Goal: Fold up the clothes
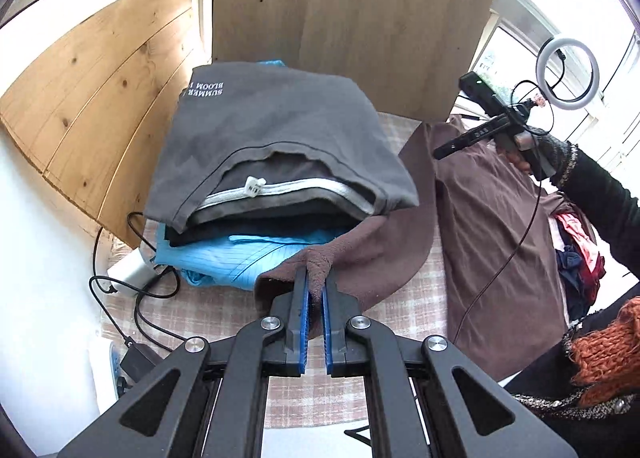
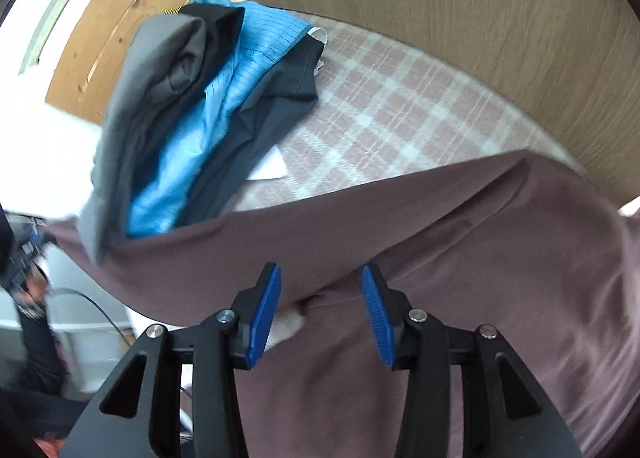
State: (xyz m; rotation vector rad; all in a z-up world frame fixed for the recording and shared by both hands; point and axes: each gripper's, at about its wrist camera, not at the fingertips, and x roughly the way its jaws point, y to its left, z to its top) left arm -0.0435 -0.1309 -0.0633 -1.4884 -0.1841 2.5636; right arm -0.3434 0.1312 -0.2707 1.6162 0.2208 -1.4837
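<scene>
Left gripper: lower centre of the left wrist view, blue-padded fingers clenched on a bunched corner of the brown fleece garment, lifting it just in front of the clothes stack.

Brown fleece garment: spread over the pink plaid surface, filling the right half of that view; in the right wrist view it covers the lower frame as a broad, blurred sheet.

Right gripper: lower centre of its own view, fingers released and apart above the fleece, grasping nothing. The left wrist view alone shows it from outside, upper right, held in a gloved hand.

Stack of folded clothes: centre left; grey T-shirt on top, blue garment below. Only the right wrist view shows the stack's side layers.

Ring light: upper right, left wrist view only.

Cables and adapter: lower left.
</scene>
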